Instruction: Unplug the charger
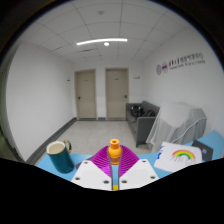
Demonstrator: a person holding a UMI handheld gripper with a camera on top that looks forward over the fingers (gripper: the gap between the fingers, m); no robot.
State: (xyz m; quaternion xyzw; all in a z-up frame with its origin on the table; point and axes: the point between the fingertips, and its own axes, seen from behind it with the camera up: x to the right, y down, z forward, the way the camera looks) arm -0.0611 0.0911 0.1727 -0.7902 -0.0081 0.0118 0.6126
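Gripper with purple pads, its fingers clenched on a small orange ribbed plug-shaped charger held upright between the tips, above a blue worktop. A dark green ceramic mug stands near the worktop's left edge; a white card with a rainbow print lies toward its right edge. No socket is visible. Risk, as judged: the narrow hold on the charger's lower end could let it tilt or slip if pulled off-axis.
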